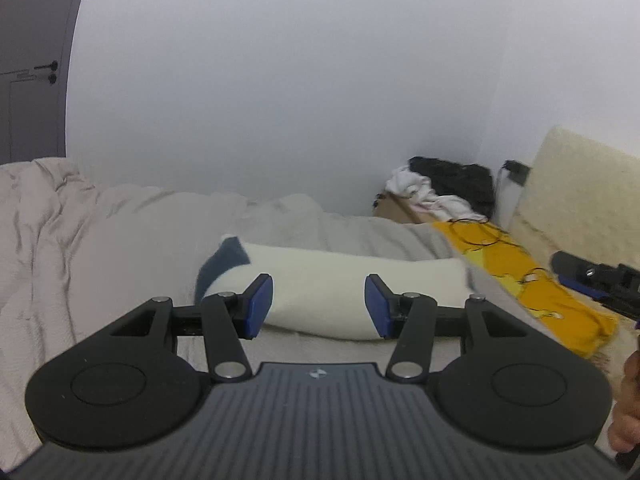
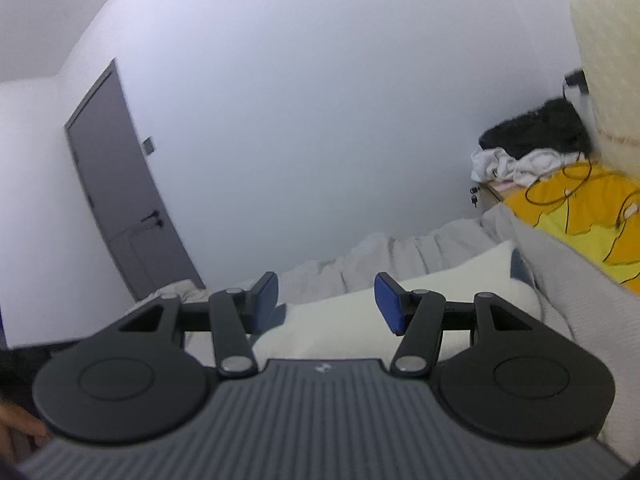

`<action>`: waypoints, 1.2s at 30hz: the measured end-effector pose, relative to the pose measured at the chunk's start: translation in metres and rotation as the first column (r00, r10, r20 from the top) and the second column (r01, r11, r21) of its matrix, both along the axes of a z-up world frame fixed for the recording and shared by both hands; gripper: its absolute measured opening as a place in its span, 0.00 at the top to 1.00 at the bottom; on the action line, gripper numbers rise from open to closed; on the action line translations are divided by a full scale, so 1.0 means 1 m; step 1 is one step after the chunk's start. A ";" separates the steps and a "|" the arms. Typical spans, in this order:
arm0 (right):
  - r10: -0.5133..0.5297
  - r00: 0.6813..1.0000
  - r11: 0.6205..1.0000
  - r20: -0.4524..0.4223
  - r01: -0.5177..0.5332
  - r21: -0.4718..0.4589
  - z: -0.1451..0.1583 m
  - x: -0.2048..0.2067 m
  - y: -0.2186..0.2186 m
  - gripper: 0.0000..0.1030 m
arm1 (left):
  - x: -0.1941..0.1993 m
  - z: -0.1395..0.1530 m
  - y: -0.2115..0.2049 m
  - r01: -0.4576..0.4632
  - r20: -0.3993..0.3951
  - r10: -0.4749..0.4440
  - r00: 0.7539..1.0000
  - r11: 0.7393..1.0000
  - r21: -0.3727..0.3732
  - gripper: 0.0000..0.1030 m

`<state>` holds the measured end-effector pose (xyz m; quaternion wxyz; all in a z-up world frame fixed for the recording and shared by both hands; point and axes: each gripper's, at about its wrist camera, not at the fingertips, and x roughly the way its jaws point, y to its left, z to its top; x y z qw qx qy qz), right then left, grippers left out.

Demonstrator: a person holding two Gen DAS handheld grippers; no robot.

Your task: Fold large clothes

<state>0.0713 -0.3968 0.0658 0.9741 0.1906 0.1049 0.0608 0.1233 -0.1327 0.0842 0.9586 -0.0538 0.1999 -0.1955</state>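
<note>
On the rumpled grey bed cover (image 1: 100,240) lies the task's thing, a cream-white soft garment with a dark blue patch at one end (image 1: 320,284) — already gathered into a thick, compact bundle, stretched crosswise in front of both cameras. It sits on the flat middle of the bed, probably because that is the only broad soft surface for spreading and folding.

Both tongs stand over it with nothing between their blue pads. The left tongs (image 1: 319,306) are wide open, jaws spread either side of the bundle's middle, holding nothing. The right tongs (image 2: 326,302) are equally wide open and empty, looking along the white garment (image 2: 360,320) from its other side; from the left view the right tongs (image 1: 596,280) show at the edge, near a yellow-orange printed cloth (image 1: 520,276).

Judging by the spread jaws and low approach, each side seems poised to pinch an edge — or the fold may be finished; I cannot tell which. A heap of black and white clothes (image 1: 444,188) waits by the wall.
</note>
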 end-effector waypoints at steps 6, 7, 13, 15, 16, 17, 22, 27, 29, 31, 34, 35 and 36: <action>0.016 1.000 0.999 -0.025 -0.017 -0.042 0.017 -0.061 0.023 0.44 | -0.081 0.015 0.002 0.022 0.026 -0.022 0.999 1.000 -0.003 0.45; 0.014 0.999 0.999 -0.032 -0.016 -0.047 0.017 -0.070 0.027 0.44 | -0.092 0.015 0.003 0.030 0.027 -0.030 0.999 1.000 -0.007 0.45; -0.003 0.999 0.992 -0.043 -0.002 -0.126 0.006 -0.112 0.048 0.44 | -0.133 0.001 0.017 0.036 0.027 -0.036 0.999 0.999 -0.016 0.45; 0.002 0.999 0.989 -0.052 -0.009 -0.145 -0.002 -0.120 0.053 0.44 | -0.141 -0.007 0.021 0.036 0.026 -0.036 0.999 0.999 -0.012 0.44; 0.004 0.998 0.988 -0.059 -0.013 -0.156 -0.006 -0.124 0.056 0.44 | -0.146 -0.011 0.023 0.035 0.025 -0.035 0.999 0.999 -0.011 0.44; 0.006 0.998 0.986 -0.066 -0.017 -0.164 -0.010 -0.127 0.059 0.44 | -0.147 -0.015 0.025 0.036 0.025 -0.036 0.999 0.999 -0.012 0.44; -0.004 0.996 0.981 -0.087 -0.013 -0.192 -0.030 -0.135 0.069 0.44 | -0.158 -0.036 0.033 0.031 0.026 -0.031 0.999 0.999 -0.008 0.41; -0.021 0.991 0.978 -0.129 -0.007 -0.209 -0.052 -0.138 0.079 0.44 | -0.171 -0.057 0.036 0.039 0.015 -0.039 0.999 0.999 0.006 0.38; -0.023 0.989 0.974 -0.143 -0.010 -0.226 -0.060 -0.137 0.084 0.44 | -0.174 -0.066 0.034 0.049 0.004 -0.049 0.999 0.999 0.022 0.38; -0.024 0.989 0.969 -0.146 -0.012 -0.247 -0.064 -0.139 0.090 0.44 | -0.173 -0.074 0.032 0.056 -0.010 -0.056 0.998 0.998 0.035 0.36; -0.037 0.991 0.961 -0.125 0.001 -0.278 -0.062 -0.140 0.095 0.33 | -0.168 -0.083 0.031 0.047 -0.028 -0.046 0.999 0.998 0.030 0.26; -0.035 0.991 0.961 -0.127 -0.002 -0.277 -0.063 -0.139 0.096 0.31 | -0.165 -0.085 0.031 0.044 -0.030 -0.043 0.999 0.999 0.031 0.24; -0.034 0.991 0.961 -0.130 -0.003 -0.276 -0.064 -0.138 0.095 0.31 | -0.164 -0.087 0.031 0.037 -0.028 -0.036 0.999 0.999 0.033 0.21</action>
